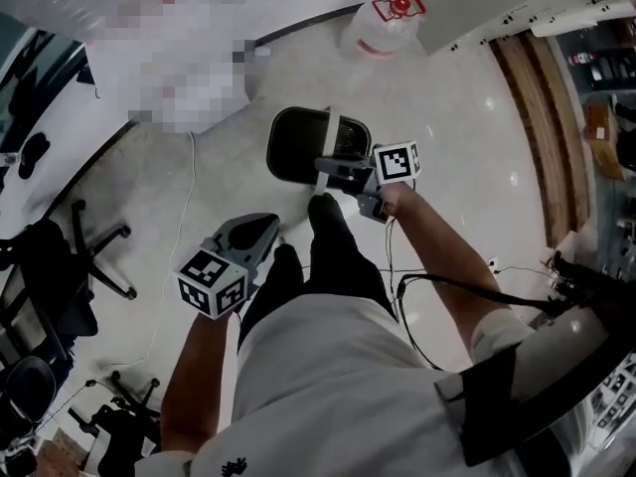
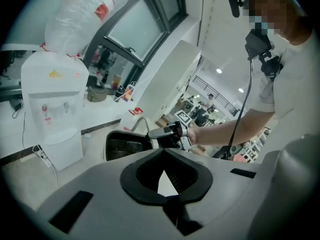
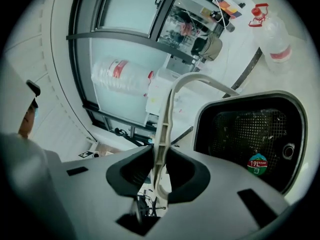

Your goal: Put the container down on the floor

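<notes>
Black mesh container [image 1: 298,152], held by its white handle [image 3: 170,104] in my right tongs [image 3: 159,168].
Its round sticker [image 3: 257,164] says "19L". The open mouth faces up at me, long side running left to right, just past my shoe [image 1: 323,212]. My right arm [image 1: 437,246] reaches forward. My left tongs [image 2: 163,181] are closed on nothing.

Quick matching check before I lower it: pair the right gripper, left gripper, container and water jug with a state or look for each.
Things:
1. right gripper
2. left gripper
3. container
4. water jug

States:
A. clear, red cap, standing on the floor
B. shut on the white handle
C. nothing between its jaws
D. black, with mesh walls

Pairs: 1-B, 2-C, 3-D, 4-A
</notes>
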{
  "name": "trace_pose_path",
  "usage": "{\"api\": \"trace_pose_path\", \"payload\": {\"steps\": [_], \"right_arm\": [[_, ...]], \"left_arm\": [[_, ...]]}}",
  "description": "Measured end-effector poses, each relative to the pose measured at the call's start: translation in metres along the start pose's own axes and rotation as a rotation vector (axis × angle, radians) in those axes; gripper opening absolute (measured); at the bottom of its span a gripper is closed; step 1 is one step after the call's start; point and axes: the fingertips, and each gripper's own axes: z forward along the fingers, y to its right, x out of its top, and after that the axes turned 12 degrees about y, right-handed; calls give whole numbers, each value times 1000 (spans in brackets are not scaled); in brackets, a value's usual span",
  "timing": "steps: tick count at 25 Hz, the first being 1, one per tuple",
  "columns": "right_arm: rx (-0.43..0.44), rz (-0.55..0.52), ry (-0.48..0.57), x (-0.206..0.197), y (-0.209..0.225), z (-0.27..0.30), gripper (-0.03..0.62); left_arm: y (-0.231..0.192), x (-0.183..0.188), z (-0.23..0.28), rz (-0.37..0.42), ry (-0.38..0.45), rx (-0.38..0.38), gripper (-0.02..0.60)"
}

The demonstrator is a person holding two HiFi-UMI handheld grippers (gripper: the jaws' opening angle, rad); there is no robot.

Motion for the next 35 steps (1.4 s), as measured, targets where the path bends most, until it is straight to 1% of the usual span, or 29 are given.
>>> {"api": "trace_pose_path", "payload": {"steps": [2,4,5,9,12,14,18,21,25,28,31,35], "right_arm": [[-23,2,-17,15,22,4,83],[-64,-28,-43,34,48,4,83],[-70,-33,-54,42,60,6,83],[-77,-11,-97,62,107,15,81],[-77,-6,-116,87,145,24,80],[-76,-2,-122,104,168,30,80],[-58,10,-152,125,206,42,80],[-33,16,-178,135,235,54,80],[-33,23,-203,145,277,59,80],[-29,33,-208,149,307,69,80],[-28,40,-216,150,339,80,79],[-28,49,-234,150,377,92,80]], "left_arm": [[-12,6,17,-11,-1,20,9],[-25,13,38,-21,3,40,9],[-31,16,48,-28,6,50,9],[-54,23,88,-66,12,75,9],[-82,26,126,-85,-3,84,9],[-99,27,149,-91,-20,79,9],[-124,27,185,-134,-24,57,9],[-145,26,213,-144,-29,53,9],[-163,17,247,-199,-24,19,9],[-174,8,264,-222,-39,1,9],[-187,1,276,-255,-36,2,9],[-203,-19,291,-287,-59,-10,9]]}}
